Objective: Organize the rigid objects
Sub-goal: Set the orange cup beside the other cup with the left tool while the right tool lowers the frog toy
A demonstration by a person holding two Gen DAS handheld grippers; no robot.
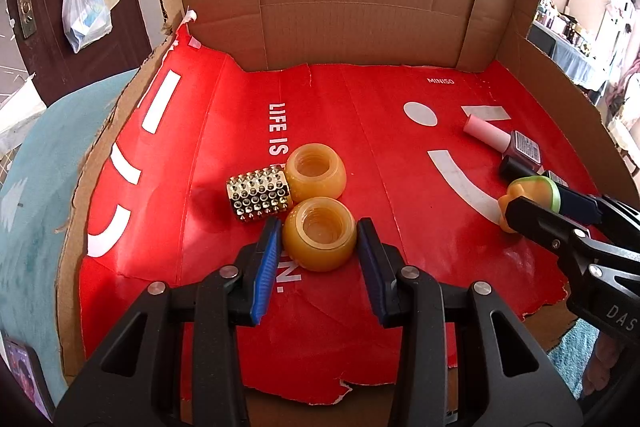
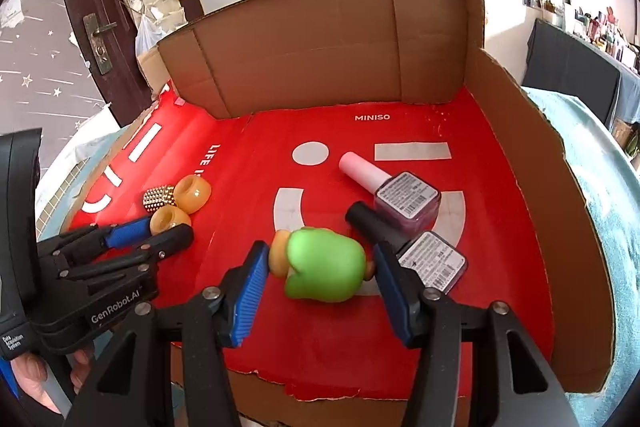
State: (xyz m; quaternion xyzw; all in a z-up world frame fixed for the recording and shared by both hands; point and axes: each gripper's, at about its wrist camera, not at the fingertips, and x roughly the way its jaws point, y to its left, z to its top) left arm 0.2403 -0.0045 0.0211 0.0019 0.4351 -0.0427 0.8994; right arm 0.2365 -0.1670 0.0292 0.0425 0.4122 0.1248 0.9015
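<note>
Two amber jar-like rings sit mid-left on the red liner; the far one (image 1: 316, 175) lies free beside a gold studded cylinder (image 1: 258, 193). My left gripper (image 1: 320, 227) is shut on the near amber ring (image 1: 320, 239), a blue pad against each side; the right wrist view shows that gripper (image 2: 168, 225) from the side. At the right, my right gripper (image 2: 320, 251) is shut on a green and orange toy (image 2: 324, 267), low over the liner. Just beyond lie a pink-capped nail polish bottle (image 2: 404, 195) and a black-capped one (image 2: 432, 259).
Everything lies in a shallow cardboard box (image 1: 340, 7) with a tall back wall and lower side walls, lined with a red MINISO sheet (image 1: 360, 107). The box rests on a teal cloth (image 1: 36, 187). A dark door (image 1: 24, 7) stands at far left.
</note>
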